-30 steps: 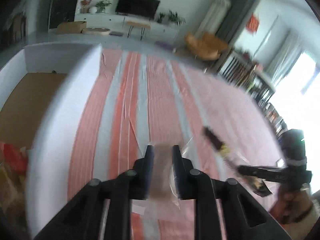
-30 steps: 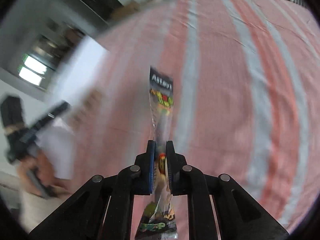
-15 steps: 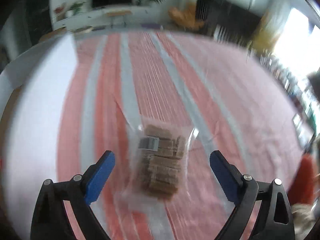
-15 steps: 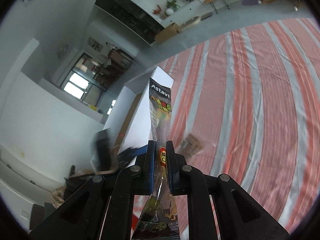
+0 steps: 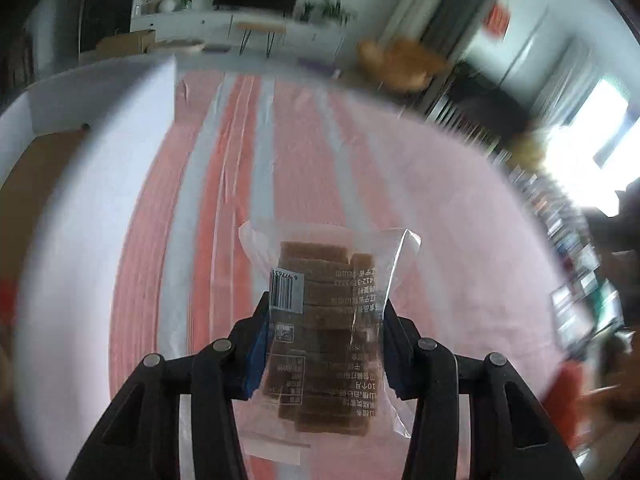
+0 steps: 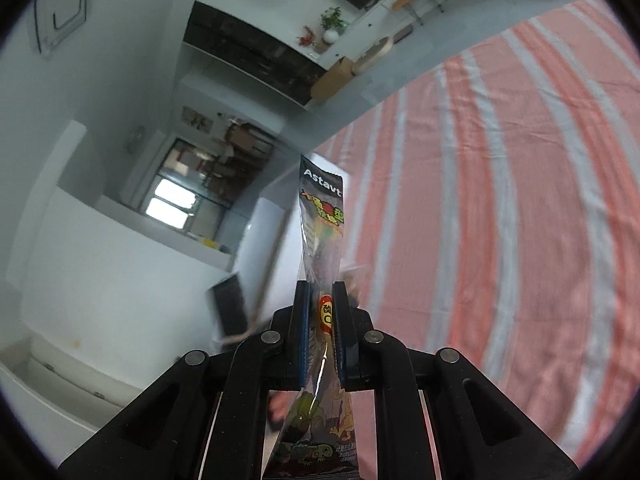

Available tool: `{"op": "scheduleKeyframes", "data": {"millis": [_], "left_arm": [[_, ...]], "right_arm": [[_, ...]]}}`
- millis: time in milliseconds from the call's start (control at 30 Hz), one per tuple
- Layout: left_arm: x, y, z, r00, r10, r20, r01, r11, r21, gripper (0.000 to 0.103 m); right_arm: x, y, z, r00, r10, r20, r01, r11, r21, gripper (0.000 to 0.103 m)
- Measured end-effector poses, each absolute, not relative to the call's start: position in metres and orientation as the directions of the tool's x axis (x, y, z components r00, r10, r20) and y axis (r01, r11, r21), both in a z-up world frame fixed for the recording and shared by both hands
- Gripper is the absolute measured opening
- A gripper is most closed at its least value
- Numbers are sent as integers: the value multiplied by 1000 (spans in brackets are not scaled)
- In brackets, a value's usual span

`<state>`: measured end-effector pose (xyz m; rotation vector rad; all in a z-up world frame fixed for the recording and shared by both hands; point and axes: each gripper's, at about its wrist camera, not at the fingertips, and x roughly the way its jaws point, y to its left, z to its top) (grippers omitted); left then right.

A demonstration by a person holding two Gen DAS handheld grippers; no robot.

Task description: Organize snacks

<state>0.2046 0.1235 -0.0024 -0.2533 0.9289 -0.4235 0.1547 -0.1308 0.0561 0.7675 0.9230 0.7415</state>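
A clear bag of brown biscuits (image 5: 328,280) with a barcode label sits between the blue pads of my left gripper (image 5: 323,312). The jaws are closing, and the pads meet the bag's two long sides above the pink striped cloth (image 5: 224,200). My right gripper (image 6: 321,292) is shut on a dark, narrow snack packet (image 6: 322,208) printed "Astavt", which it holds upright in the air. The packet's lower end hangs below the fingers. In the right wrist view the left gripper (image 6: 230,308) is a dark blur at lower left.
A white box (image 5: 100,128) with a brown cardboard floor stands to the left of the cloth, with its wall close to my left gripper. It also shows in the right wrist view as a white box (image 6: 264,232). A person's hand (image 5: 612,392) blurs at the far right.
My left gripper let go of the biscuit bag, opened wide over it on the cloth, then closed in on its broad sides. My right gripper rose and tipped upward with the packet.
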Motion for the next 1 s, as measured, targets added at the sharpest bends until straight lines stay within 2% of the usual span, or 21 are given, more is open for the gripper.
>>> {"op": "scheduleKeyframes", "data": {"millis": [67,167,233,333,400,467,500,533,567,700,767,833,900,933,1000], "left_arm": [[187,147,33,589,-457,-667,238,886,-397,47],[169,195,74,685,-370,-628,182,921,-343,47],[161,229,87,730,-266,-629,106,954,-280,47],[155,283,84,741,-37,-670,-73,988,-136,49],[151,311,73,723,50,-689,-165,981,-101,54],[141,335,62,714,108,-692,-229,970,-85,66],[135,341,59,719,119,-685,-241,967,-86,70],[131,345,56,723,134,-678,-255,963,-82,80],[125,347,54,724,158,-671,-272,960,-67,88],[107,348,56,753,283,-594,-336,941,22,100],[89,342,63,759,371,-535,-395,916,74,103],[82,339,65,757,435,-487,-453,887,89,103],[70,350,62,746,456,-485,-496,867,54,103],[71,354,61,738,452,-501,-504,863,36,103],[78,355,51,703,402,-587,-481,876,24,103]], "right_arm": [[169,-100,72,385,845,-370,-260,484,836,11],[191,-40,91,326,887,-327,-315,428,847,11],[203,4,97,280,909,-311,-337,396,855,11],[217,75,94,198,930,-309,-340,361,869,11],[218,119,88,156,931,-329,-349,364,863,14],[214,154,80,151,909,-388,-368,416,831,18],[211,165,75,144,902,-408,-377,431,820,24],[207,177,69,127,891,-436,-388,449,805,29],[204,183,65,125,877,-463,-401,472,785,38],[188,192,64,188,805,-563,-500,572,651,57],[173,194,72,264,756,-599,-570,623,535,77],[161,197,81,332,708,-624,-627,659,415,80],[153,199,87,370,667,-647,-660,679,323,82],[148,202,90,393,646,-654,-671,688,276,83],[142,204,93,423,624,-657,-682,697,222,83]]}}
